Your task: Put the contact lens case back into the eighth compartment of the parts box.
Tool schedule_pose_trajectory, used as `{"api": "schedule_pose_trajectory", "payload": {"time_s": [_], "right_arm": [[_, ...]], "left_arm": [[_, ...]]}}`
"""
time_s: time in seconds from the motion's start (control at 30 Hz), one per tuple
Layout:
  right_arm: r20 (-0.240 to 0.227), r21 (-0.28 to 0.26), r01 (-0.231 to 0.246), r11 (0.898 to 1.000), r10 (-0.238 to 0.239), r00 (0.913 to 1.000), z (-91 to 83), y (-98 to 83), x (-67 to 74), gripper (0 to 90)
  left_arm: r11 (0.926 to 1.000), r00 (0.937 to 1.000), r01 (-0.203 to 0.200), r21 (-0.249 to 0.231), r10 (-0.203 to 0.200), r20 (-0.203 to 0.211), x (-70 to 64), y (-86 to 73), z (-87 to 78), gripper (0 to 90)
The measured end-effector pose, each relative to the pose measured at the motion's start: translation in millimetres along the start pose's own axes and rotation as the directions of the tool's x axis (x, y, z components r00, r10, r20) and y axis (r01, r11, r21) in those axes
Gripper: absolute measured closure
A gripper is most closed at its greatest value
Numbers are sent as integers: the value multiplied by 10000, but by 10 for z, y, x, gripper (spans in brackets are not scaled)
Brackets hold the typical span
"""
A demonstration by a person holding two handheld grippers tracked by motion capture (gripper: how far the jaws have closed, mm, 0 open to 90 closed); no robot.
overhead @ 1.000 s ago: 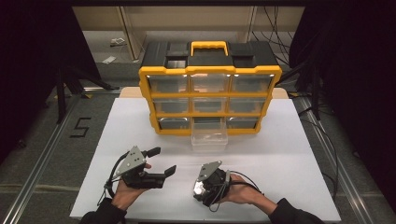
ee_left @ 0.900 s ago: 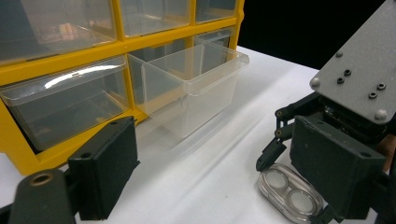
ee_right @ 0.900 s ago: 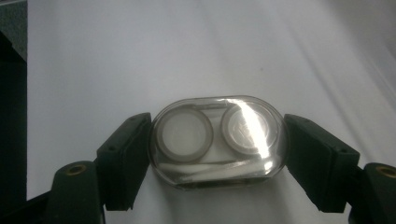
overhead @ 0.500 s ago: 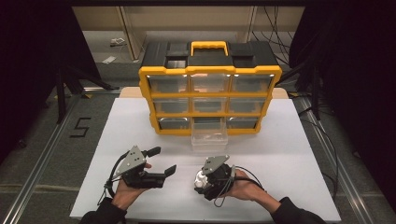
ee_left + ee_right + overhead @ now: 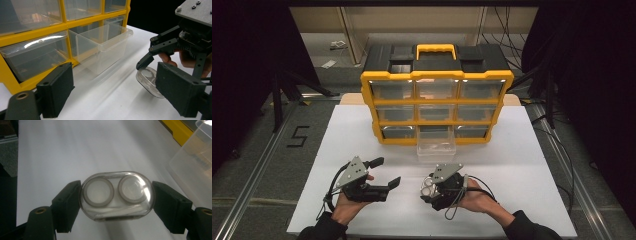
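Right gripper [image 5: 116,202] clamps a clear lens case [image 5: 116,195] endwise, lifted off the table [image 5: 522,155], presumably bound for the pulled-out drawer [image 5: 436,147]. Left gripper [image 5: 387,172] idles, jaws apart, empty.

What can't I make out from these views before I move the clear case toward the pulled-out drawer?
- Clear case: what is in its two round wells; right gripper view, glare and see-through plastic.
- Right gripper: its jaw tips; high view, its own body covers them.
- Pulled-out drawer: whether it is empty; left gripper view, reflections on the clear walls.
- Drawer again: cut by the right gripper view's edge.
- Organiser: drawer contents too small, high view.
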State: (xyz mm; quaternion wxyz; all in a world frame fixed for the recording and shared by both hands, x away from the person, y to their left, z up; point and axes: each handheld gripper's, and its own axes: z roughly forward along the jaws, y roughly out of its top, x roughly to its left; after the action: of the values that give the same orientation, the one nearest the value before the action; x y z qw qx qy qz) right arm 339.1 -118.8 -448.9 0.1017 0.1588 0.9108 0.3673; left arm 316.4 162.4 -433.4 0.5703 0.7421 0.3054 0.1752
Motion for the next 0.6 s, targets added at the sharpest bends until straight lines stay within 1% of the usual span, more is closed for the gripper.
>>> {"api": "schedule_pose_trajectory", "payload": {"time_s": [0.13,0.23,0.27,0.37,0.6], "right_arm": [[29,-142,46,9999,-46,10000,-20,7,-6,273],[72,-260,8,9997,-6,10000,-38,16,-12,273],[112,-265,-76,9996,79,9999,-48,19,-9,273],[143,-391,-42,9992,48,9999,-64,27,-22,273],[354,-684,-86,9976,110,9993,-113,48,-54,273]], "left_arm": [[10000,10000,6,-4,-6,8,2,-1,0,150],[10000,10000,1,-1,-1,7,3,0,-3,150],[10000,10000,-2,-5,2,6,2,0,-3,150],[10000,10000,-7,-17,7,6,1,1,-3,150],[10000,10000,-9,-36,9,5,0,-1,-5,150]]}}
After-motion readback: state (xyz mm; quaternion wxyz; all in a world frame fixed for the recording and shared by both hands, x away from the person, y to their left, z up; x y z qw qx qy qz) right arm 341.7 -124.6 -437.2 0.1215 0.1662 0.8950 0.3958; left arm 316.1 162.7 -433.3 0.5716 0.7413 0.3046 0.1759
